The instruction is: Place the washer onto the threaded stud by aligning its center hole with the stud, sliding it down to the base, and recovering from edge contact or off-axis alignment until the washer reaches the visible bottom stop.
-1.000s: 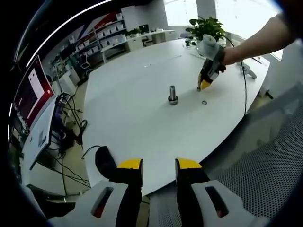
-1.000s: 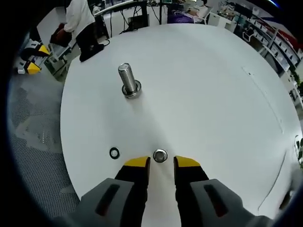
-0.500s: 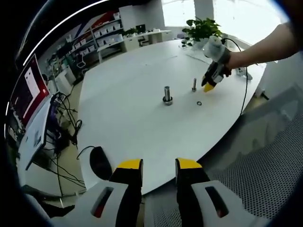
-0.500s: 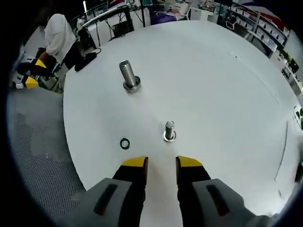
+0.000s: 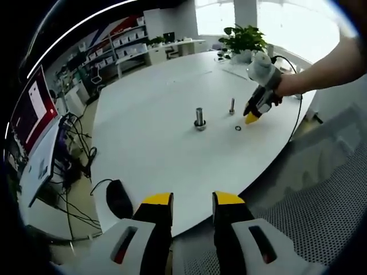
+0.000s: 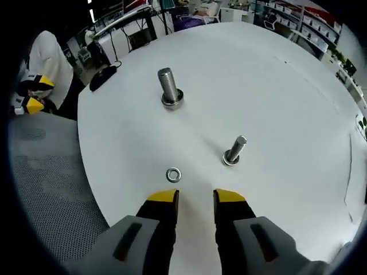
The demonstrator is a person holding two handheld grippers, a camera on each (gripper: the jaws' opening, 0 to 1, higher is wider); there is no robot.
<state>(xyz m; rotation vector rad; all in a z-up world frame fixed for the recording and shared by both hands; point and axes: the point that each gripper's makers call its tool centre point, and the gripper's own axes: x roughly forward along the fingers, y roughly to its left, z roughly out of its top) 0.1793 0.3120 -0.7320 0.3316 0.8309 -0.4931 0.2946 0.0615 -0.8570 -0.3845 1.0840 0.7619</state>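
The small flat silver washer [image 6: 173, 174] lies on the white table [image 6: 275, 103] near the slim upright steel stud [image 6: 235, 150]. Right gripper [image 6: 195, 197], jaws narrowly parted and empty, may skid it aside; left gripper [image 5: 192, 200] looks likewise empty.

Left tongs [image 5: 192, 200]: jaws parted with a narrow gap, nothing between them, held low and level near the table [image 5: 155, 137] edge. Right tongs [image 6: 194, 197]: jaws likewise parted and empty, tips angled down toward the table surface. In the left gripper view, a bare forearm [image 5: 321, 71] reaches in, carrying them.
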